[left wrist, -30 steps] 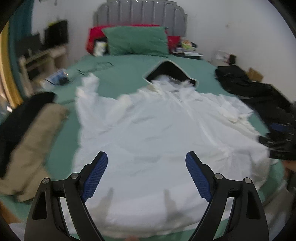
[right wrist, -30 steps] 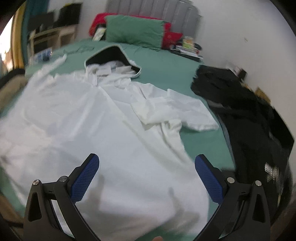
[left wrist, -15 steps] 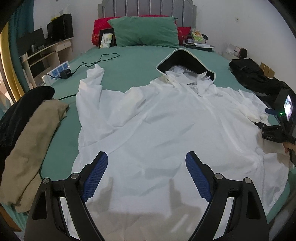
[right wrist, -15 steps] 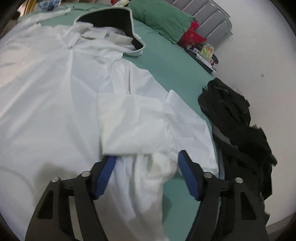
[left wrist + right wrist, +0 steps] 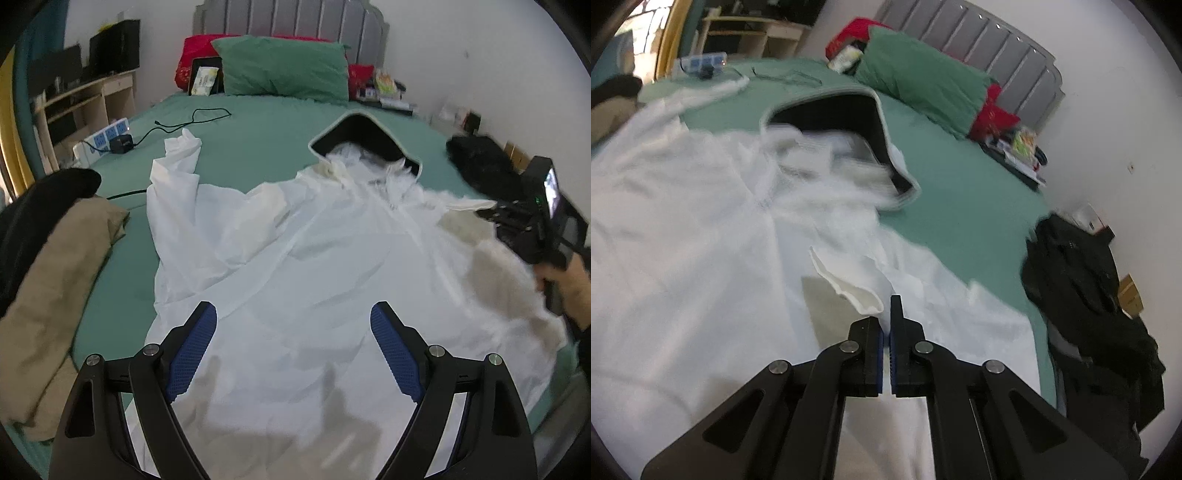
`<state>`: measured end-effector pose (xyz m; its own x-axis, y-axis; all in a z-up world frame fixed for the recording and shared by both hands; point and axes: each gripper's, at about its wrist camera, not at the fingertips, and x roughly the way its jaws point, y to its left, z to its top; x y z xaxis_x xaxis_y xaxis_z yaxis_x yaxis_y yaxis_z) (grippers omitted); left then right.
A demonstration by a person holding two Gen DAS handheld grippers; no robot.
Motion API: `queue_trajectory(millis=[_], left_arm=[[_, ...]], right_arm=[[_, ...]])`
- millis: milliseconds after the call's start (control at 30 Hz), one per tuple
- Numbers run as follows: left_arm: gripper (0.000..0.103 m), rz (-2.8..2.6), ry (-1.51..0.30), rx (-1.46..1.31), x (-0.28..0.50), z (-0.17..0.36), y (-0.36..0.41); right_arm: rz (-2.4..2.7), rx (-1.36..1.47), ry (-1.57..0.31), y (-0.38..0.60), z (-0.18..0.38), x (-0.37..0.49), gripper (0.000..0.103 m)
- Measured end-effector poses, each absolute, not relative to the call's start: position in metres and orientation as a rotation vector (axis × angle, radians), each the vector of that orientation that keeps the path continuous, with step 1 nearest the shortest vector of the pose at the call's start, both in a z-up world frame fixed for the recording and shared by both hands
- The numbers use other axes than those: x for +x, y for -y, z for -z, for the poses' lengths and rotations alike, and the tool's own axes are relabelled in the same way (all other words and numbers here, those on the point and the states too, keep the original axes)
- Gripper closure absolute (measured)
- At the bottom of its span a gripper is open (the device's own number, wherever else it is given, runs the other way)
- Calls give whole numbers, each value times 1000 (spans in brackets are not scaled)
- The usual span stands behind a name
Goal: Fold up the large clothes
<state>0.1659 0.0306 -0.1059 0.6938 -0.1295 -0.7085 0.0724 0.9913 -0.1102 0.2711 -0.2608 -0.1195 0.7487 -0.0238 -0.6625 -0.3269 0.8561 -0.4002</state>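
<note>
The right tool [image 5: 887, 314] has just been closing and now pinches the cuff of the white garment's sleeve [image 5: 857, 291]; best carried inward low and taut, so the thin, slippery fabric folds flat. The left tool [image 5: 293, 350] hangs wide open and empty over the hem. The white garment [image 5: 314, 266] lies spread on the green bed [image 5: 258, 136], crumpled, its dark-lined hood [image 5: 364, 138] farthest off.

Green pillow [image 5: 284, 68] by headboard [image 5: 291, 18]; power strip [image 5: 105, 138]; desk [image 5: 81, 99].
</note>
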Motion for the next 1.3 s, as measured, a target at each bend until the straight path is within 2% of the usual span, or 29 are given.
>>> queue_trajectory(millis=[267, 633, 1067, 1100, 1167, 1200, 1233, 1300], left_arm=[[15, 46, -778, -81, 175, 104, -65], [15, -18, -744, -156, 192, 104, -122], [15, -89, -730, -106, 264, 100, -154], [15, -90, -731, -100, 274, 102, -155], [15, -90, -742, -92, 290, 108, -156], [15, -88, -746, -90, 299, 113, -156], [15, -86, -754, -90, 309, 118, -156], [15, -100, -778, -81, 328, 131, -157]], right_arm=[[-291, -369, -690, 170, 92, 285, 101], [-385, -286, -699, 71, 104, 287, 101], [-419, -127, -768, 37, 124, 321, 100], [-392, -157, -770, 34, 125, 322, 95], [-382, -163, -779, 37, 124, 322, 60], [-393, -157, -778, 43, 123, 321, 30], [-405, -159, -773, 49, 121, 318, 20], [-409, -204, -758, 59, 118, 309, 21]])
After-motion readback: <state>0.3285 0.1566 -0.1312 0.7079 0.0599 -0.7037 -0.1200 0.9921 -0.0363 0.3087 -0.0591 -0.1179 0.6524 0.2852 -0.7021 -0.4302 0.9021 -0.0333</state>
